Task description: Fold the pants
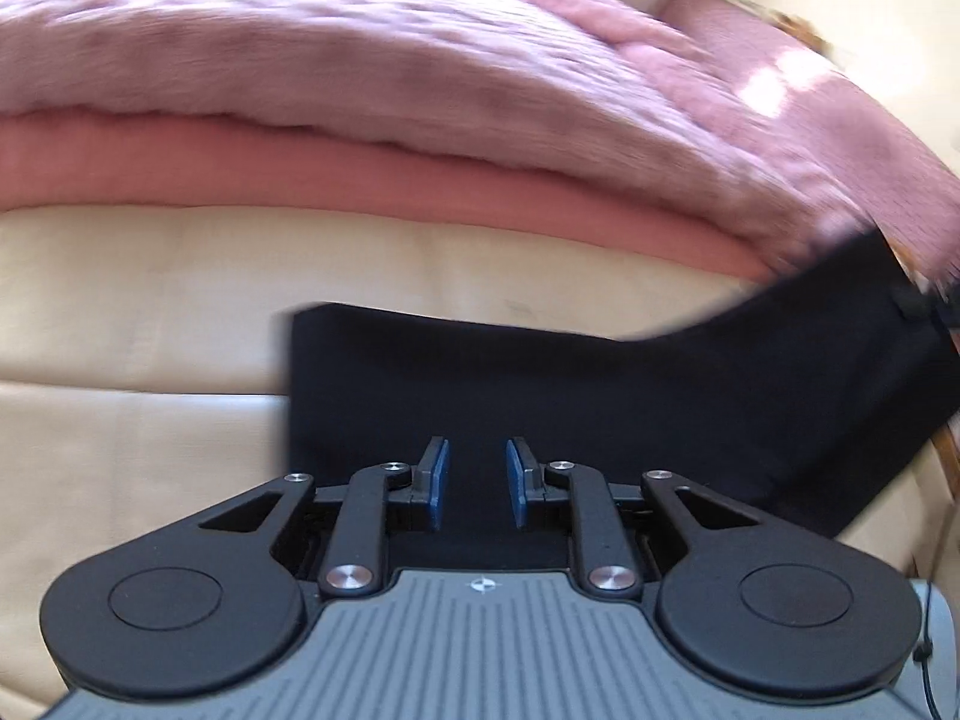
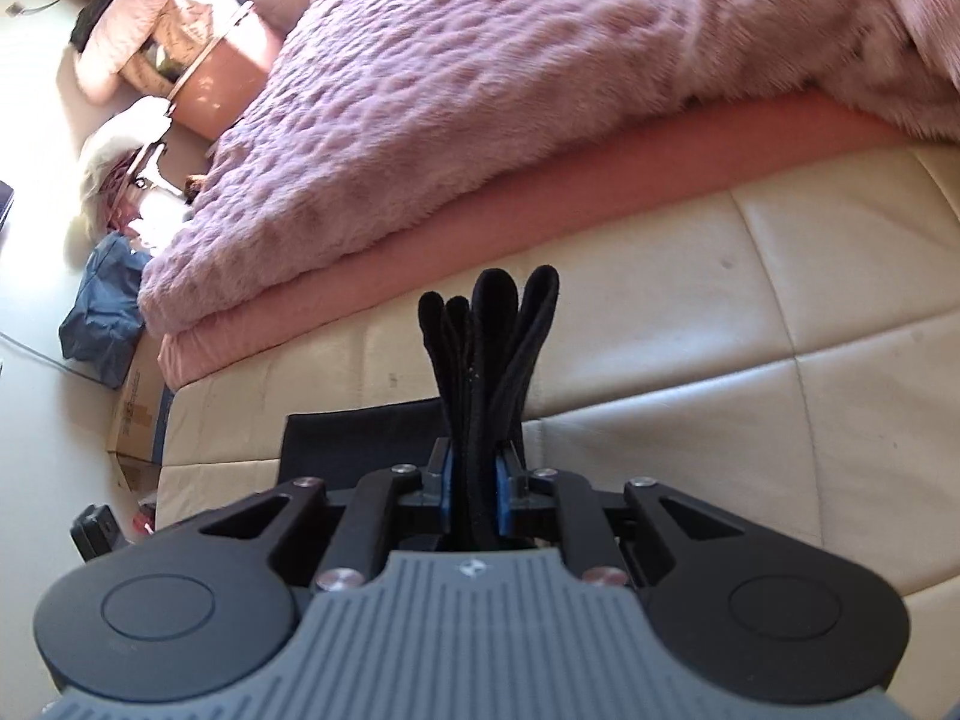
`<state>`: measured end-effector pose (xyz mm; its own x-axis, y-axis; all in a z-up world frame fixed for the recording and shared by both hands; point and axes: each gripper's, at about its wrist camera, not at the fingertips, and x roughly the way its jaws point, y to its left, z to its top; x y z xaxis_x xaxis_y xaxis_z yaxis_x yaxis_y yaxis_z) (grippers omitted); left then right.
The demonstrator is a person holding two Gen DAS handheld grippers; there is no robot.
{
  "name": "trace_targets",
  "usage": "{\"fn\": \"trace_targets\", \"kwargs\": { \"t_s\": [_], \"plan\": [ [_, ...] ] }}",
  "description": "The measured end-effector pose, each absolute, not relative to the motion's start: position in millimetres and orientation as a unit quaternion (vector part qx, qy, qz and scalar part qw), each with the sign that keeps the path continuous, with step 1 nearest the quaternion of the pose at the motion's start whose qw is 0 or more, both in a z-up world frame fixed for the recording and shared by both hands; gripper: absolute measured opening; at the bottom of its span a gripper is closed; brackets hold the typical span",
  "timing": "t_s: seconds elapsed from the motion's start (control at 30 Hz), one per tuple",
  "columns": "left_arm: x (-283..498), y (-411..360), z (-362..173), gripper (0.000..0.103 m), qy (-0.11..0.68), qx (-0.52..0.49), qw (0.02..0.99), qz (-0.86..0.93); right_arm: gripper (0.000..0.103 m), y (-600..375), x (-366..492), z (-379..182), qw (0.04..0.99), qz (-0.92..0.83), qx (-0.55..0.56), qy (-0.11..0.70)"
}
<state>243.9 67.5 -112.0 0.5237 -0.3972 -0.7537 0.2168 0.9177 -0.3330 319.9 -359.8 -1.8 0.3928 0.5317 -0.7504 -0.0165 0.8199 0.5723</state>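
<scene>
1. While the right gripper stands clamped on a bunched stack of the black pants, several rounded folds of cloth rise past its blue pads; the step in hand is judged to be a fold-over, one end of the garment lifted off the surface.
2. The left gripper has its jaws slightly apart, with only dark cloth seen beneath the gap; the pads do not appear to press on anything.
3. The rest of the pants lies flat on the cream mattress, one part running up toward the right edge of the left view; the cloth looks matte, soft and limp, with a straight cut edge.
4. The next move calls for carrying the lifted end across the flat part, edges aligned, while the free tool pins or smooths the lower layer.
5. The mattress is smooth, seamed in panels; beyond it lie a salmon sheet and a plush, rippled pink blanket.
</scene>
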Motion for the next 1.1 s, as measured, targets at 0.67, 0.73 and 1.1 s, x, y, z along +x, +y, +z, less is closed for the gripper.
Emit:
{"fn": "trace_targets", "kwargs": {
  "t_s": [0.67,0.73,1.1],
  "plan": [
    [248,138,-137,0.014,0.500,-0.174,0.841,-0.107,0.008,-178,352,27,0.782,0.220,0.210,0.544],
    [245,156,-143,0.014,0.504,-0.210,0.831,-0.105,0.008,-154,358,12,0.776,0.215,0.206,0.556],
    [234,184,-155,0.014,0.499,-0.285,0.811,-0.109,0.009,-58,370,-87,0.742,0.163,0.189,0.622]
  ]
}}
